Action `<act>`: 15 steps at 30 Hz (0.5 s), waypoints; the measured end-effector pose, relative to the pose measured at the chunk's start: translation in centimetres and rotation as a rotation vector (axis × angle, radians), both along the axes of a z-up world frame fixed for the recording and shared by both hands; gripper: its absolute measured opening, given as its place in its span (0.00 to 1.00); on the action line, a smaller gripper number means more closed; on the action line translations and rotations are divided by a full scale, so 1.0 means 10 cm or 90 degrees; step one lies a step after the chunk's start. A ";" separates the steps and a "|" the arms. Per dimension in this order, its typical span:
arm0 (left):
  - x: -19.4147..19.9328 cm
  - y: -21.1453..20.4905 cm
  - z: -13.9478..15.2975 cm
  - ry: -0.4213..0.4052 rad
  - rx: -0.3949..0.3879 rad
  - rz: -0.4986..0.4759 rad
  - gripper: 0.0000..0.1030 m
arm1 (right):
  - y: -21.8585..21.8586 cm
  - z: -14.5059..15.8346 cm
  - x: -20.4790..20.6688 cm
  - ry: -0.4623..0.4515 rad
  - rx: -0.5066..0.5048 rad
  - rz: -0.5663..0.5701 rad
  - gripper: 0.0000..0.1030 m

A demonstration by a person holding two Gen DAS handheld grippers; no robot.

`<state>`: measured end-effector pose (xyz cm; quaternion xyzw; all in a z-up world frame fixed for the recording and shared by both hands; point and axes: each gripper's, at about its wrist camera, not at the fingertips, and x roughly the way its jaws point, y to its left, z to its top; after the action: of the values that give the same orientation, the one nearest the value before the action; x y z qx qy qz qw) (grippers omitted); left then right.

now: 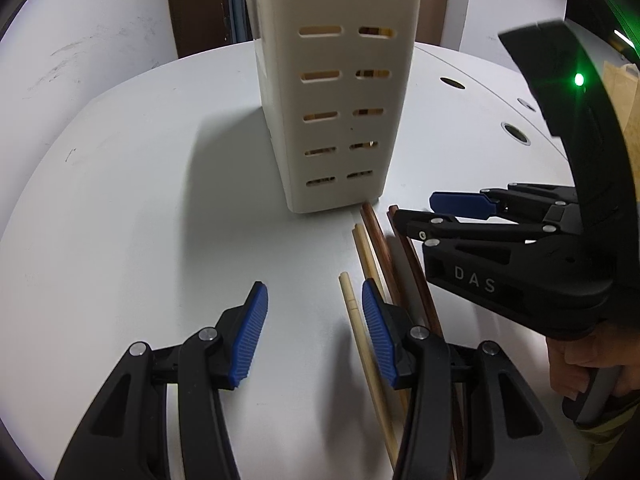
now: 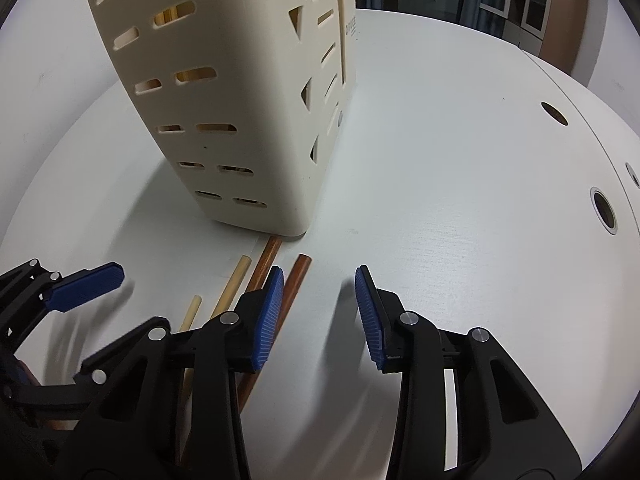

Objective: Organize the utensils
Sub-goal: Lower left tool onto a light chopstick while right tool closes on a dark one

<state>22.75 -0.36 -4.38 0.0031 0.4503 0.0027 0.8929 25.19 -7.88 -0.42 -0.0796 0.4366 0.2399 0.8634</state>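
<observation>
A cream slotted utensil holder (image 1: 340, 92) (image 2: 224, 100) stands upright on the white table, with wooden sticks showing through its slots. In front of its base lie two pale chopsticks (image 1: 352, 312) (image 2: 234, 284) and two brown chopsticks (image 1: 380, 240) (image 2: 296, 280). My left gripper (image 1: 314, 300) hovers open over them, one pale chopstick just inside its right pad. My right gripper (image 2: 319, 280) (image 1: 416, 210) is open too, with a brown chopstick running between its pads close to the left one, not pressed. The left gripper's blue pad (image 2: 88, 284) shows at the left edge.
The white table (image 1: 120, 220) (image 2: 460, 180) has round cable holes (image 1: 516, 134) (image 2: 604, 210) towards its right side. A person's hand (image 1: 576, 368) holds the right gripper's handle. A wall and dark doors stand behind the table.
</observation>
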 end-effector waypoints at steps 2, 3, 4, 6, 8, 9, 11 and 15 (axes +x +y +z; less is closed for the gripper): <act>0.02 -0.02 -0.04 0.007 0.004 0.000 0.47 | 0.02 -0.02 -0.02 -0.004 -0.009 0.002 0.34; 0.03 -0.03 -0.06 0.012 0.004 0.000 0.47 | 0.02 -0.01 -0.03 -0.005 -0.011 0.002 0.34; 0.04 -0.03 -0.07 0.014 0.004 0.000 0.47 | 0.01 -0.01 -0.04 -0.003 -0.011 0.002 0.34; 0.06 -0.04 -0.09 0.017 0.005 0.001 0.47 | -0.01 -0.01 -0.06 -0.002 -0.010 0.000 0.32; 0.08 -0.07 -0.13 0.024 0.010 -0.003 0.47 | -0.01 -0.01 -0.07 -0.007 -0.019 -0.005 0.29; 0.09 -0.08 -0.16 0.028 0.013 -0.004 0.47 | -0.01 -0.01 -0.09 -0.008 -0.023 -0.004 0.28; 0.10 -0.08 -0.14 0.024 0.012 -0.005 0.47 | -0.02 -0.01 -0.13 -0.008 -0.026 -0.001 0.27; 0.07 -0.03 -0.16 0.024 0.010 -0.007 0.47 | -0.05 -0.01 -0.19 -0.009 -0.027 0.002 0.22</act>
<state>23.48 -0.70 -5.98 0.0130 0.4667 0.0012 0.8843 23.32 -8.40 -0.51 -0.1004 0.4357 0.2311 0.8641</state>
